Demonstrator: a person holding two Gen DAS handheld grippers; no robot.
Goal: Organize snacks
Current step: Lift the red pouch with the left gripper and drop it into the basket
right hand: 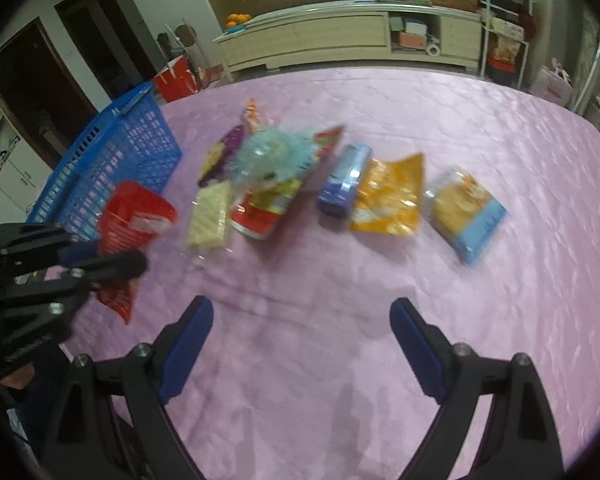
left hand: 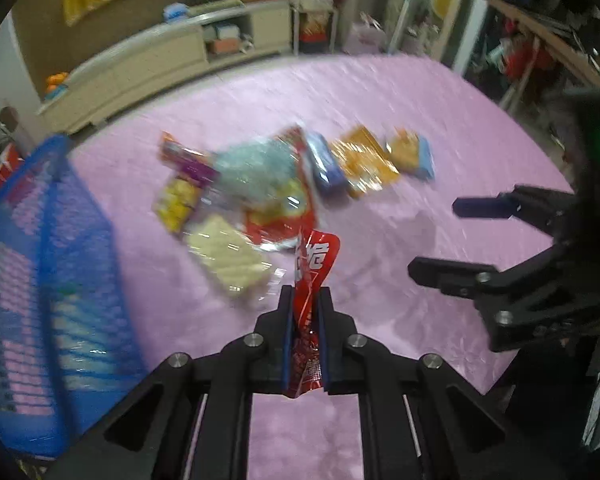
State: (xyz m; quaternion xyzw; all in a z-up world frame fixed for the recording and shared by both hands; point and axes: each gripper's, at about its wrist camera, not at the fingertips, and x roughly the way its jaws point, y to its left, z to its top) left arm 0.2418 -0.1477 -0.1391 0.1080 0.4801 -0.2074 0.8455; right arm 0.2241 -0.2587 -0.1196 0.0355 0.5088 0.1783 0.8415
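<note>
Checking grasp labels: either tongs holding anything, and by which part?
Left tongs pinch the red snack packet near its lower end. Right tongs are open and empty.

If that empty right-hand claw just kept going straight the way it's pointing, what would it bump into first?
Most likely the bare pink cloth. The right gripper is open and tilted down at the table, with nothing between its fingers. The blue packet and orange packet lie farther ahead, though depth is hard to judge.

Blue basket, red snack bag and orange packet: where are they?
blue basket [right hand: 112, 160], right wrist view, mesh side wall.
red snack bag [left hand: 314, 280], left wrist view, crumpled middle.
orange packet [right hand: 388, 200], right wrist view, centre.
</note>
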